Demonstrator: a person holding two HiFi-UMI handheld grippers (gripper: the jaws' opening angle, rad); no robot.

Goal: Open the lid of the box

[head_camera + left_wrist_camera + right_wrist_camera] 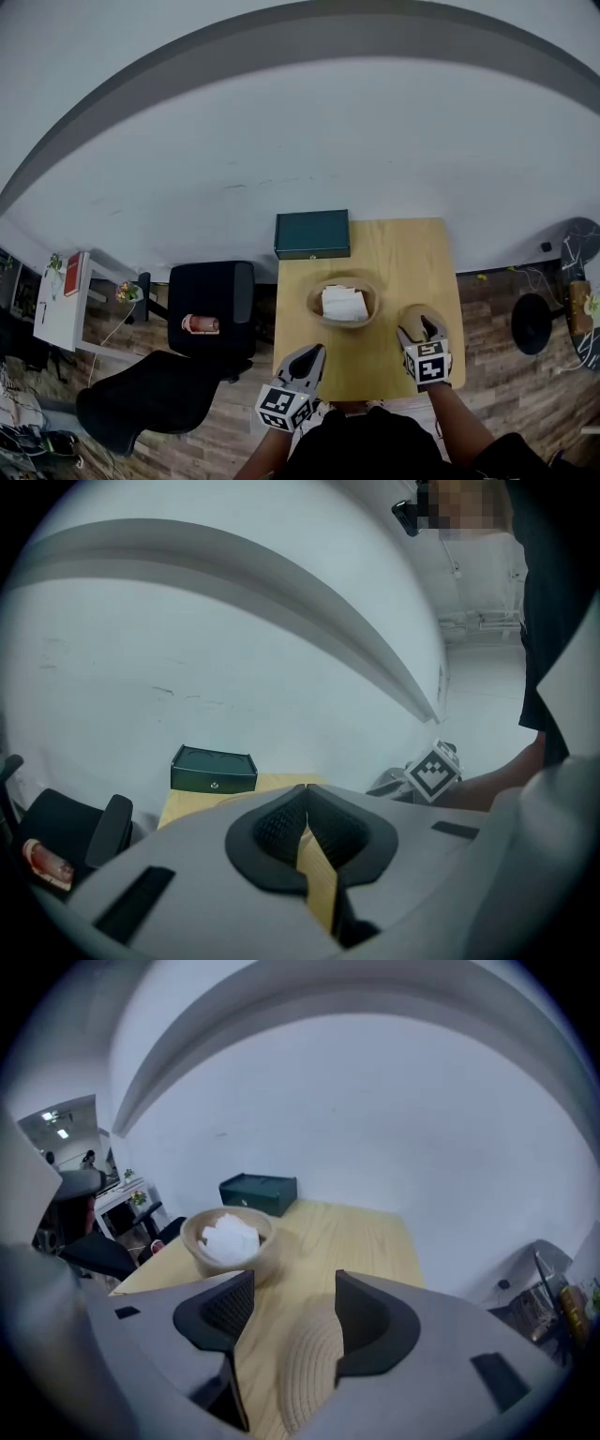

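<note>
Notes left tongs [306,803] clenched, empty | finds right tongs [293,1283] released astride woven lid [305,1372] | risks nudging lid off nearby surface [403,248] edge

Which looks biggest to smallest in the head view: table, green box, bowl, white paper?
1. table, clearly largest
2. green box and bowl: they look about alike, so they are not ranked against each other
3. white paper inside the bowl, smallest
</note>
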